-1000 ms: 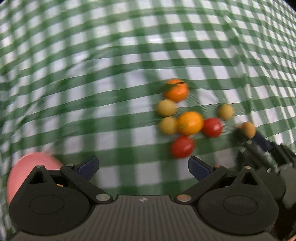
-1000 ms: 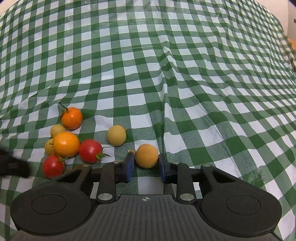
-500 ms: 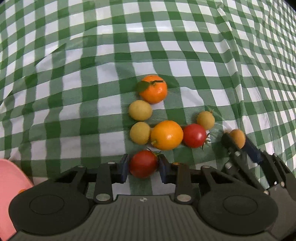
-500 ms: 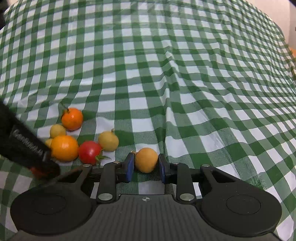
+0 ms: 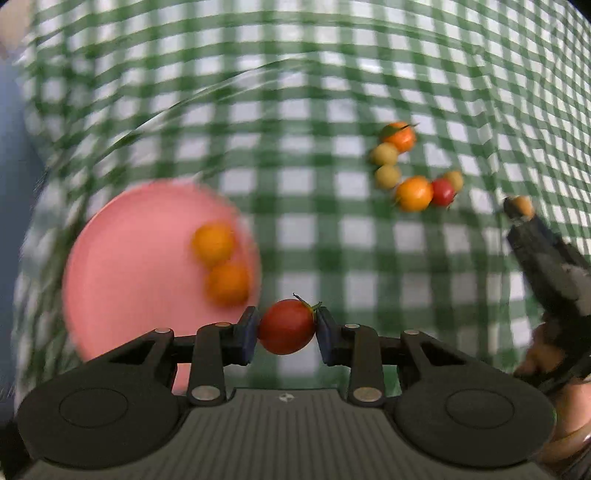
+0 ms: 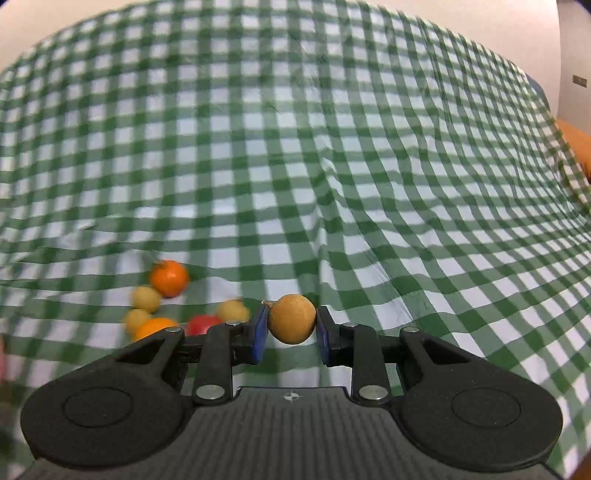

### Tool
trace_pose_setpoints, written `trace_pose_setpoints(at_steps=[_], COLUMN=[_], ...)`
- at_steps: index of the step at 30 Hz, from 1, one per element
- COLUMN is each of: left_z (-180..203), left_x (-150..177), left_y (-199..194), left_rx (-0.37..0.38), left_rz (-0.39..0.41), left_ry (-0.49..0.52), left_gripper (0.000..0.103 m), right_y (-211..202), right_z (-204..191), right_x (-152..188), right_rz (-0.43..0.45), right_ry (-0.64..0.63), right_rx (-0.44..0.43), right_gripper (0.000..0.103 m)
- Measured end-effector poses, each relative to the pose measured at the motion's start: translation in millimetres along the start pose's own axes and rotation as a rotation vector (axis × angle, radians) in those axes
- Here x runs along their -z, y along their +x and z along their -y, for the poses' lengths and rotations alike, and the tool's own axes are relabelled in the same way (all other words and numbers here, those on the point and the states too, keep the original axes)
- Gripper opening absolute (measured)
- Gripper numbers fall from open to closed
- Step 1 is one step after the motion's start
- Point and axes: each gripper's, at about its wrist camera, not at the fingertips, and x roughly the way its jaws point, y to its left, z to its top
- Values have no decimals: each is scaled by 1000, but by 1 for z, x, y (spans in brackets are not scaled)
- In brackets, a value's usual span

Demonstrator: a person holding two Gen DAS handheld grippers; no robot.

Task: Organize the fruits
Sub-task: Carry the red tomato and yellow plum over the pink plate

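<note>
**Both hands loaded, plate within reach**

We have a fruit in each tool. Our left gripper (image 5: 286,328) has its fingers (image 5: 246,332) closed on a red tomato (image 5: 286,326), pinched at its widest part so it sits level between the blue pads, stem up. It hangs just beside the near rim of the pink plate (image 5: 140,266), which already carries two orange fruits (image 5: 219,263) lying close together near its right edge. We judge the tomato is being carried there to join them, sorting the pile onto the plate.

Our right gripper (image 6: 291,325) is clamped on a tan round fruit (image 6: 291,323), again across its middle, held clear of the cloth. From the left wrist view we see that tool off to the right, well apart from the plate, so its load probably waits its turn or goes elsewhere; we cannot tell which.

The remaining pile (image 5: 413,170) lies loose on the cloth: a leafy orange one, some yellowish ones, a larger orange one and a second red tomato (image 5: 442,192), several touching.

The desk is covered by a green-and-white checked cloth (image 6: 332,166) that is rumpled, with folds and ridges, so round fruit could roll. Both views are motion-blurred. Behind the desk we see a pale wall (image 6: 498,26) and something orange (image 6: 578,144) at the far right edge.
</note>
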Motion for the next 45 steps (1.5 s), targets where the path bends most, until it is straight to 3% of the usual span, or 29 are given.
trace_pose_setpoints(at_steps=[3,8,15,26,45], left_z=[-26,-65,-105,-126,-140], left_x=[30,73,116,151,153], left_y=[-16,-43,-77,-107,-111], left_rx=[-48,-40,-40,12,35], left_rz=[-18,-22,64,153,180], left_ry=[-15,-70,-148,-205,-250], left_gripper=[37,37,37,37,37], right_y=[-45,-109,-164,-220,-219], right_z=[-14,-38,-70,-100,-106], right_x=[5,27,27,30,32], right_rz=[-4,-111,-124,-63,-77], right_ry=[-11,-15,-58,-185,-219], right_rx=[-79,-238,-356,-383,-374], right_gripper=[29,29,29,29,29])
